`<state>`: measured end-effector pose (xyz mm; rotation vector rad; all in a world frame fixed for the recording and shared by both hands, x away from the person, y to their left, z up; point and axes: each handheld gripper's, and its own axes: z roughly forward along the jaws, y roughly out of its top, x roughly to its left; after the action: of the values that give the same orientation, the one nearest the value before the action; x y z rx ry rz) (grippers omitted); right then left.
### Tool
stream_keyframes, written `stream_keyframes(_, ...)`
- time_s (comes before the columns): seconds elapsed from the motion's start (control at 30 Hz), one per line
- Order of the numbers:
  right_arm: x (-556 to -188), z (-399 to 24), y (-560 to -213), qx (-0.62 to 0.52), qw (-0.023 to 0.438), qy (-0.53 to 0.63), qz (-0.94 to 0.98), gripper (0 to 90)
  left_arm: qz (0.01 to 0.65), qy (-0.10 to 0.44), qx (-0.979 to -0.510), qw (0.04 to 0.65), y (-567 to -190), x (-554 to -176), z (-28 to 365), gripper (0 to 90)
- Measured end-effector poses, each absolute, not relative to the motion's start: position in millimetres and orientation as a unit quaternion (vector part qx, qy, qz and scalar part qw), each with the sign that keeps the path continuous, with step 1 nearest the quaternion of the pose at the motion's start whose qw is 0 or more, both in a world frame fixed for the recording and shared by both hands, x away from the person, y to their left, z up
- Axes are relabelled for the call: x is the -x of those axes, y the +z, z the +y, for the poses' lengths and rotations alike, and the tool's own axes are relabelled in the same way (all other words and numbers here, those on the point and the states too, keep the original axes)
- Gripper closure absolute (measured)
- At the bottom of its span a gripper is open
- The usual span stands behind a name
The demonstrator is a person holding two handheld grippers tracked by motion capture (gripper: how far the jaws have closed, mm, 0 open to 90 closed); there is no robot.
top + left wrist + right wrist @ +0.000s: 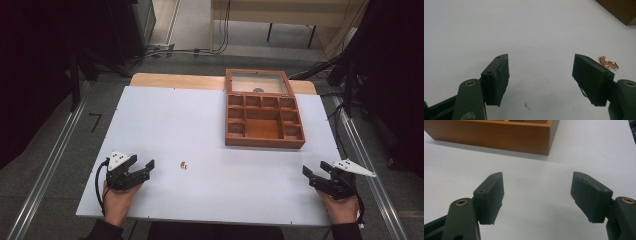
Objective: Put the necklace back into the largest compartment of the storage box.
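Copper-coloured jewellery, a small chain-like piece [183, 165], is seen lying loose on the white table [165, 120] at lower centre, untouched. Both the left gripper [141, 167] and right gripper [315, 173] are held with fingers wide and empty. The wooden compartment box [263, 120], upper right, is open, apparently still to be filled.

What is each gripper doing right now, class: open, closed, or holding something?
Left gripper: open, holding nothing; a small copper-coloured trinket lies on the table just beyond its right jaw.
Right gripper: open, holding nothing, facing the wooden box.
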<state>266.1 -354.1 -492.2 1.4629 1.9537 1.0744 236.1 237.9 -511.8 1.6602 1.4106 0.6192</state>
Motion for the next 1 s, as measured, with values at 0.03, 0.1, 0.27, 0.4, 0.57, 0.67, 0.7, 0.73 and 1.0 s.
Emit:
stream_keyframes(0.03,-266.1,-354.1,-492.2,-0.533,0.235,0.392,0.712,25.3,0.564,0.247,-0.664,0.425,-511.9,-236.2,237.8,30.3)
stream_keyframes(0.1,-266.6,-353.2,-491.9,-0.534,0.235,0.387,0.714,25.3,0.562,0.248,-0.665,0.424,-512.2,-236.5,235.9,30.3)
stream_keyframes(0.27,-266.7,-353.5,-491.4,-0.535,0.235,0.389,0.712,25.3,0.56,0.247,-0.668,0.423,-512.4,-237.3,233.3,30.3)
stream_keyframes(0.4,-267.0,-353.3,-491.5,-0.536,0.233,0.39,0.712,25.2,0.558,0.248,-0.67,0.423,-513.0,-237.7,231.8,30.3)
stream_keyframes(0.57,-267.4,-352.5,-491.8,-0.533,0.233,0.39,0.713,25.2,0.559,0.247,-0.667,0.426,-513.2,-238.9,231.0,30.0)
stream_keyframes(0.67,-267.7,-352.5,-492.1,-0.533,0.232,0.39,0.714,25.2,0.561,0.246,-0.666,0.426,-513.2,-239.3,230.8,30.0)
stream_keyframes(0.7,-267.8,-352.6,-492.1,-0.533,0.232,0.39,0.714,25.2,0.56,0.246,-0.665,0.428,-513.1,-239.7,230.4,29.9)
stream_keyframes(0.73,-267.8,-352.6,-492.1,-0.533,0.232,0.39,0.714,25.2,0.56,0.246,-0.665,0.428,-513.1,-239.7,230.4,29.9)
stream_keyframes(1.0,-268.0,-351.9,-491.9,-0.534,0.231,0.39,0.714,25.1,0.558,0.243,-0.667,0.43,-512.4,-241.2,228.5,30.1)
